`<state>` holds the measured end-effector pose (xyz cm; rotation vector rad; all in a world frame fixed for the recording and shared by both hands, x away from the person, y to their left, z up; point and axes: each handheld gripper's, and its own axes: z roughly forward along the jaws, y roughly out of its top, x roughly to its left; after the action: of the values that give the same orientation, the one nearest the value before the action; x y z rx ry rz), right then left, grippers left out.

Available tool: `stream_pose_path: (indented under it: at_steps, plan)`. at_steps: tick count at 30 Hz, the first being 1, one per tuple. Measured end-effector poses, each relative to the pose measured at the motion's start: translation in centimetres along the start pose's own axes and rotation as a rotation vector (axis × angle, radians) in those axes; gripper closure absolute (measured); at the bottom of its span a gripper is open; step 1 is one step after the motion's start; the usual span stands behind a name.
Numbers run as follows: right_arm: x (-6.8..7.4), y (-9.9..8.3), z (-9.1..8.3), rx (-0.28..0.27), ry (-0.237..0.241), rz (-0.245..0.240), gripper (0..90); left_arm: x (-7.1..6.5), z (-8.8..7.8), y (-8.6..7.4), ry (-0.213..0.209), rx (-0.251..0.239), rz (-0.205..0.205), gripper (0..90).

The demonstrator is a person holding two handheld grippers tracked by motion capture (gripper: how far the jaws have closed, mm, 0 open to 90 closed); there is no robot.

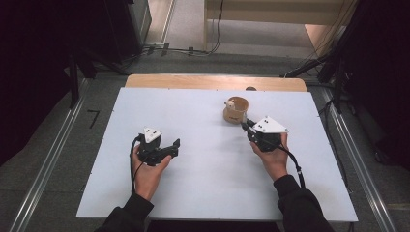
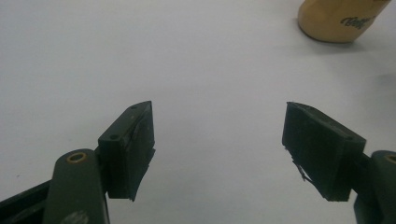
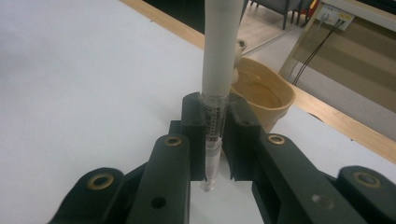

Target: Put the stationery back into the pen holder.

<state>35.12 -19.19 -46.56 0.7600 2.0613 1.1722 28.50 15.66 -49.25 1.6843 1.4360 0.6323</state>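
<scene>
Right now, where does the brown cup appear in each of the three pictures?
High view: the cup stands right of centre on the white table, just beyond the right gripper.
Left gripper view: top right corner, cut by the edge.
Right gripper view: right of centre, behind the white tube.
Shared landmark: the white table.

Pen clamped upright in our right gripper

Our right gripper (image 3: 215,140) has its jaws closed on a pen (image 3: 218,70), white in its upper part and clear near the tip, which points down at the white table (image 3: 70,84). Just behind the jaws we see a tan cup (image 3: 266,95), open and upright, near the table's wooden edge (image 3: 327,116).
</scene>
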Motion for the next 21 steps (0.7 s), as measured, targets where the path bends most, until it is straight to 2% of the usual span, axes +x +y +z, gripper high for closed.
stream_pose_path:
  at_steps: [7, 14, 21]
  plan:
    - [-1.3, 1.0, 0.4, -0.022, 0.010, 0.076, 77.5, 1.4, -0.5, -0.5, 0.033, 0.003, -0.014, 25.9]
    - [-2.2, 2.1, 0.7, -0.028, 0.008, 0.098, 77.5, 2.5, -1.0, -0.8, 0.055, 0.011, -0.028, 25.9]
    - [-2.9, 3.0, 1.3, -0.030, 0.006, 0.123, 77.6, 2.7, -1.2, -0.9, 0.055, 0.013, -0.033, 25.9]
